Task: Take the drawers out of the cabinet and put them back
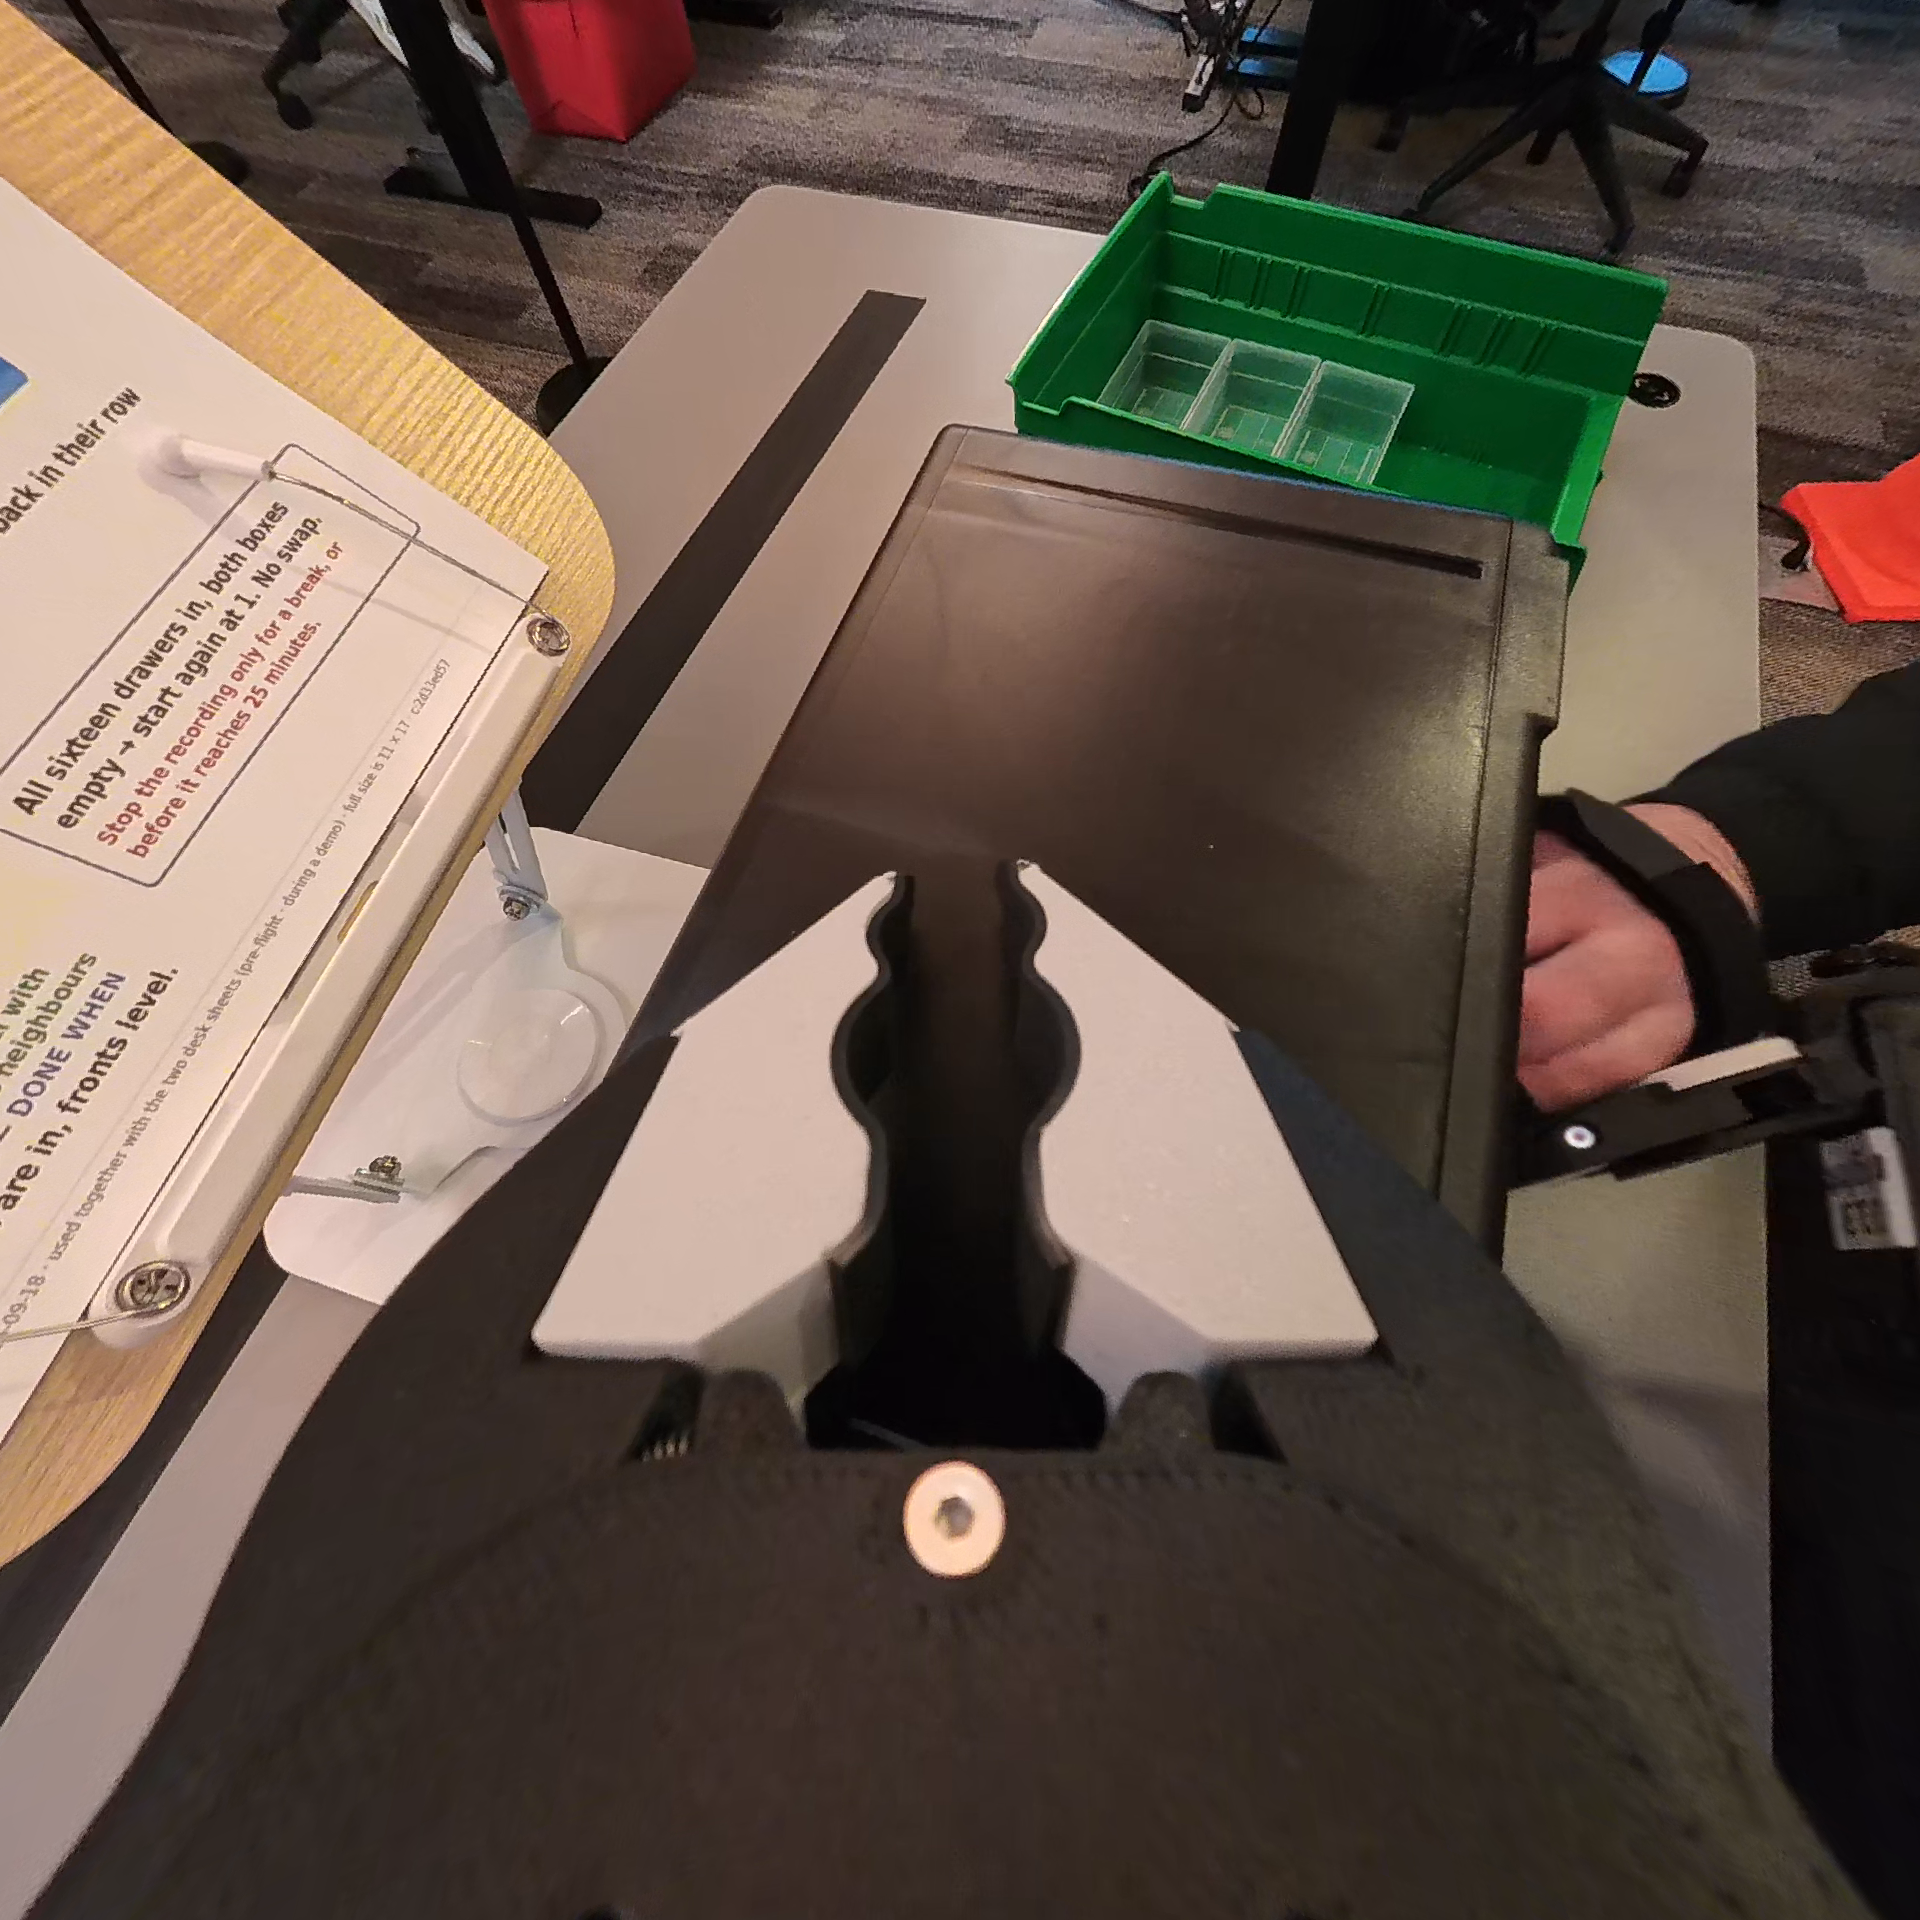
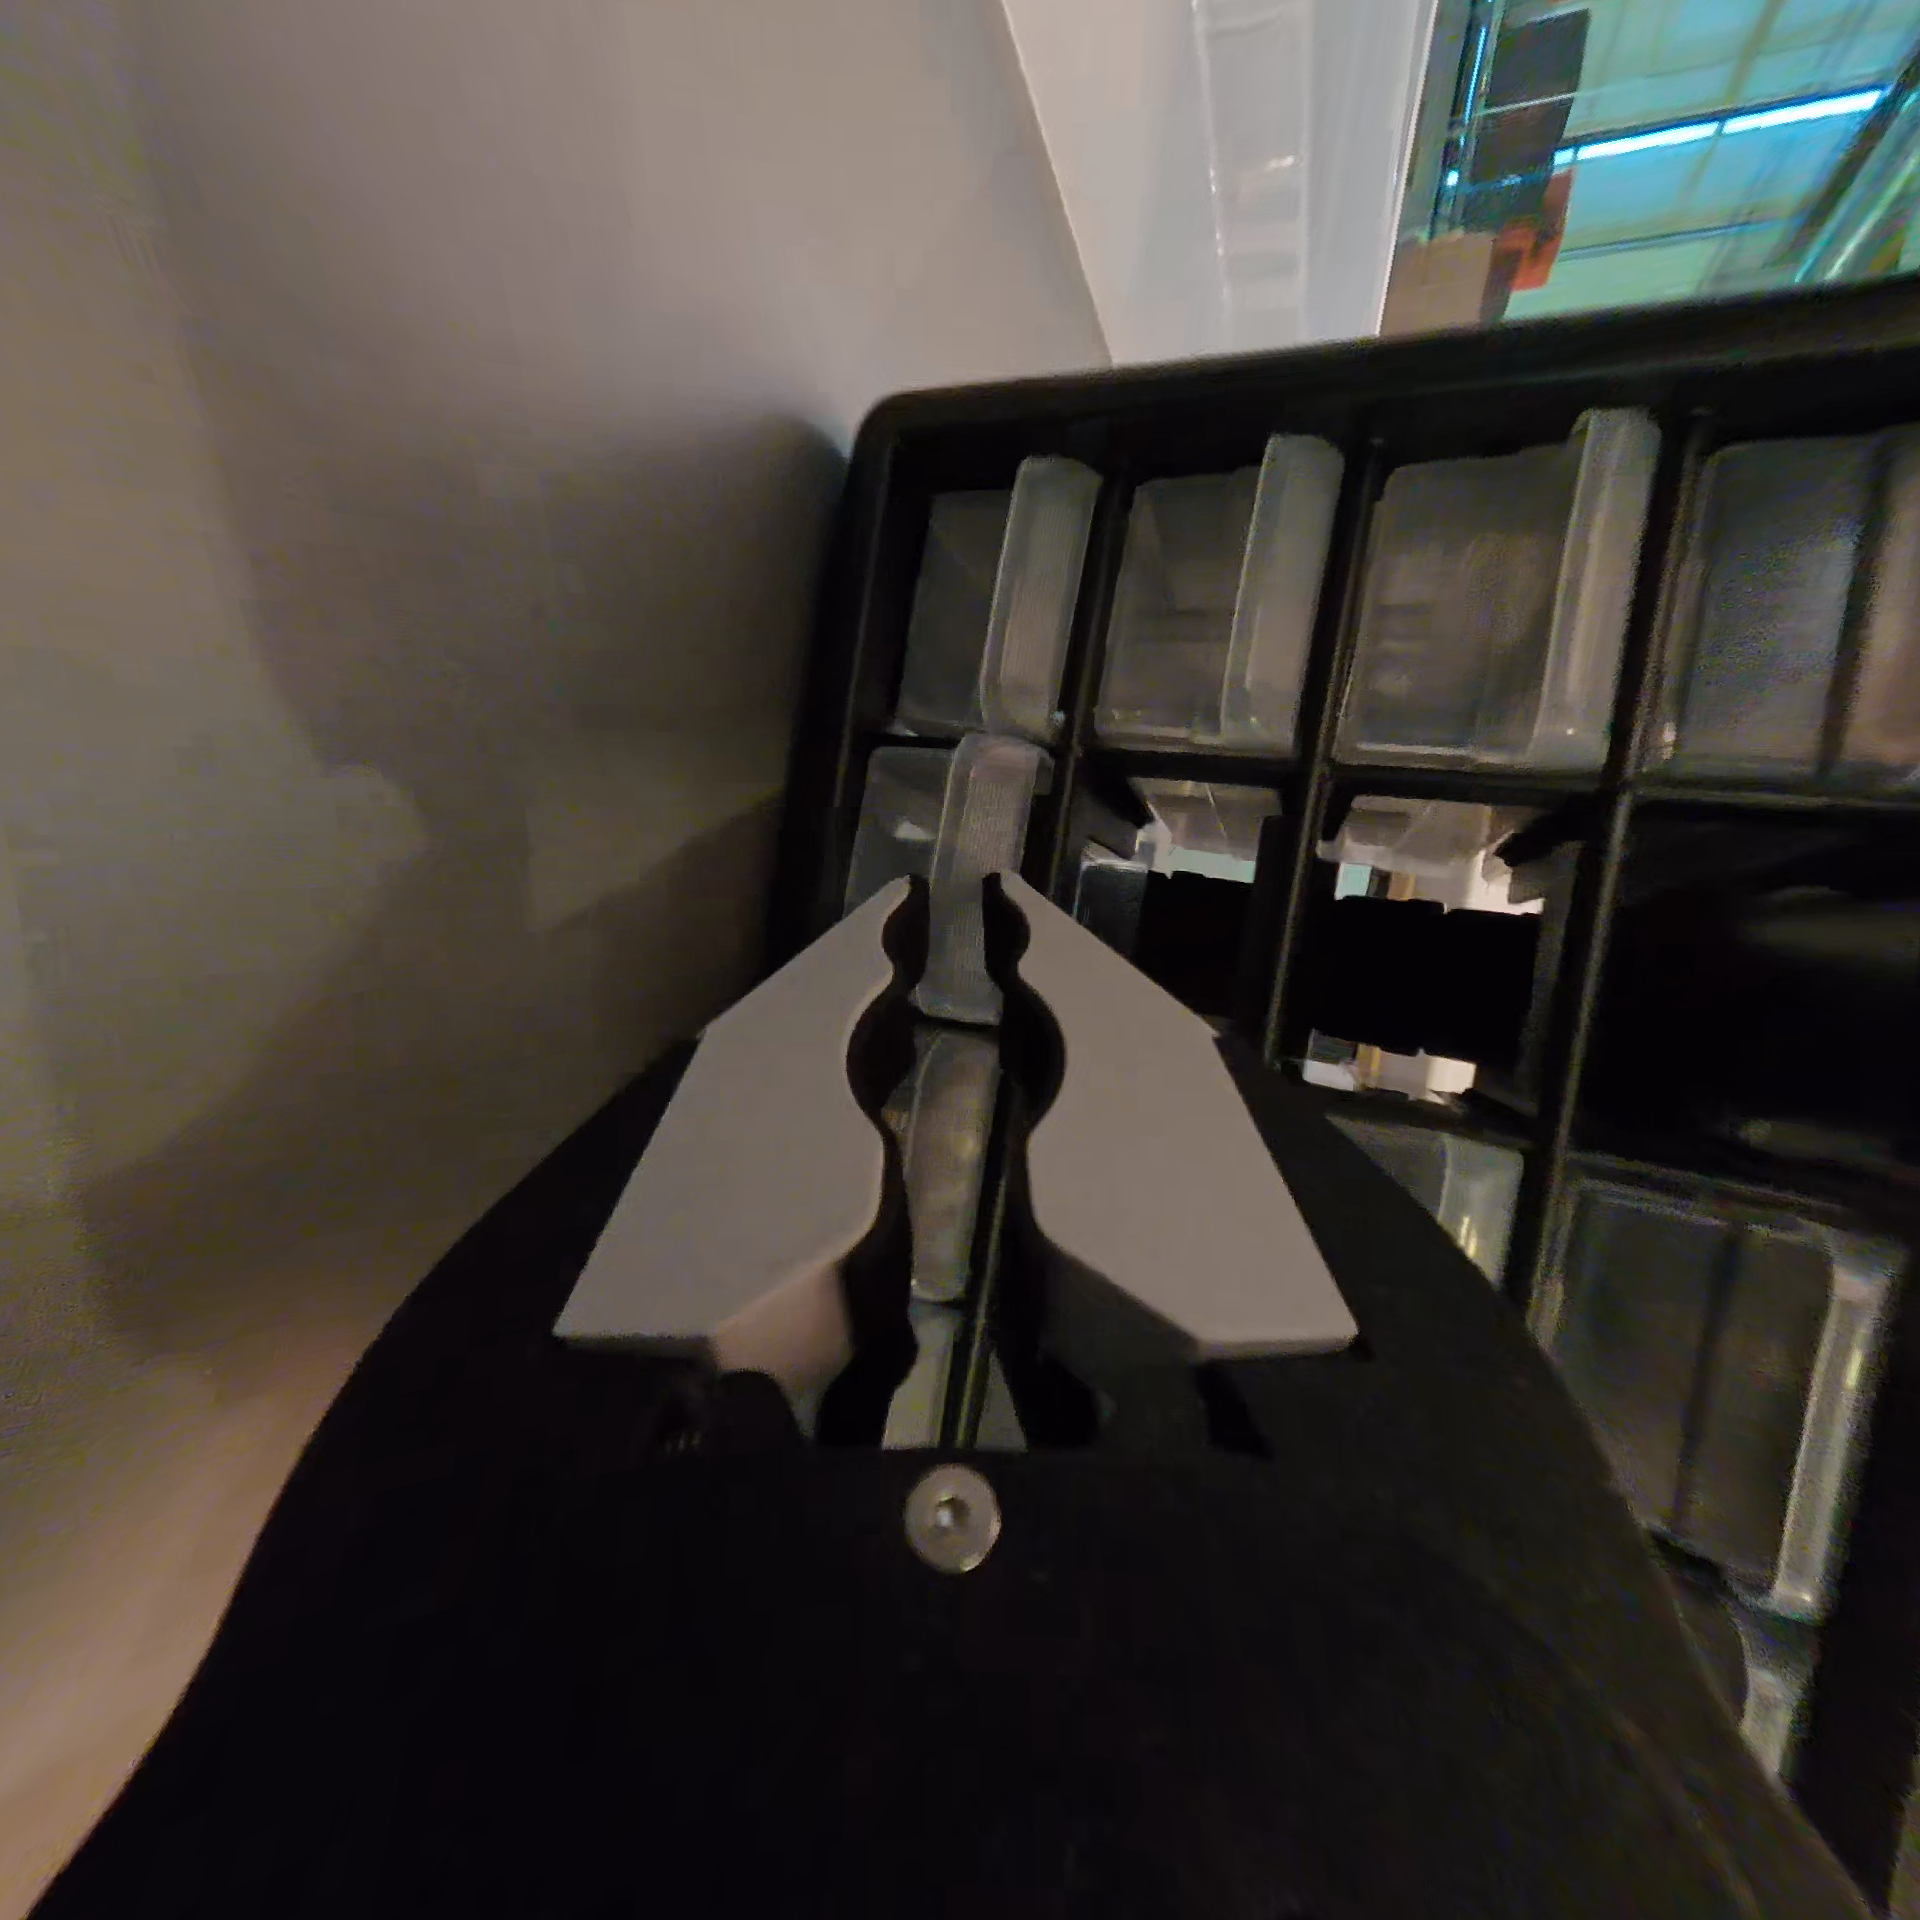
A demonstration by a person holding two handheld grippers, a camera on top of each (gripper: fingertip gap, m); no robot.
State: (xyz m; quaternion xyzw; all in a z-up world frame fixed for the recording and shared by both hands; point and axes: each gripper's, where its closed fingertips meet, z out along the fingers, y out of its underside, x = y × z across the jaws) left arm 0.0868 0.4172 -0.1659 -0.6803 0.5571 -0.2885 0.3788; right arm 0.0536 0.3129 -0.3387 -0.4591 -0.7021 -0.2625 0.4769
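The black cabinet [image 1: 1143, 727] stands on the grey table, and the left wrist view looks down on its top. My left gripper [image 1: 958, 873] hovers over that top, jaws slightly apart with nothing between them. The right wrist view faces the cabinet front [image 2: 873, 623], which holds clear drawers [image 2: 1195, 613] in the top row and has empty slots [image 2: 1423, 935] in the second row. My right gripper [image 2: 956, 883] is shut on the handle of the clear drawer [image 2: 977, 821] at the left of the second row. A hand [image 1: 1600, 977] holds the right gripper at the cabinet's front side.
A green bin [image 1: 1507, 312] behind the cabinet holds three clear drawers [image 1: 1257, 405]. A wooden desk [image 1: 312, 343] at left carries a printed sheet [image 1: 208, 665] on a white stand [image 1: 499, 1039]. Office chairs and a red box stand on the carpet beyond.
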